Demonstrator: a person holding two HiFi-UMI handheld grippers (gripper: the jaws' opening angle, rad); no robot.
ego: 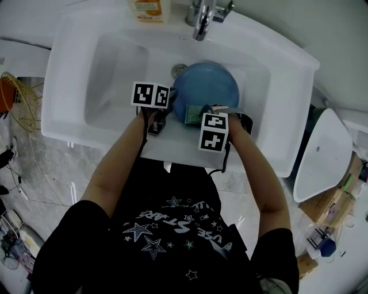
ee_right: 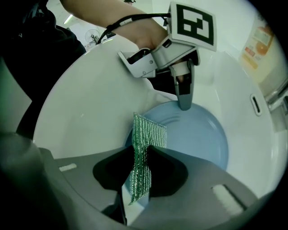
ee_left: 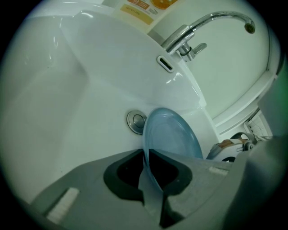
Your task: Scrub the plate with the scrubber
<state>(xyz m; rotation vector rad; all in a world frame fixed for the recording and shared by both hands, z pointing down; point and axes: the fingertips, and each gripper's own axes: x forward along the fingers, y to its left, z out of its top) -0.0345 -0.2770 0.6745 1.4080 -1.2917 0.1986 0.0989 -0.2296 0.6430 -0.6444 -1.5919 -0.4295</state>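
A blue plate [ego: 205,87] stands tilted in the white sink [ego: 80,69], near the drain. My left gripper [ego: 171,107] is shut on the plate's near left rim; in the left gripper view the plate [ee_left: 173,137] runs edge-on between the jaws of that gripper [ee_left: 150,179]. My right gripper [ego: 199,116] is shut on a green mesh scrubber [ego: 193,113] just in front of the plate. In the right gripper view the scrubber [ee_right: 144,148] hangs from that gripper [ee_right: 141,179], its top edge against the plate [ee_right: 198,134], with the left gripper [ee_right: 184,104] clamped on the far rim.
The faucet [ego: 201,17] and an orange-labelled bottle [ego: 150,8] stand at the sink's back edge. The drain [ee_left: 136,121] lies beside the plate. A wire basket [ego: 20,103] is left of the sink, and a white fixture [ego: 322,155] is to its right.
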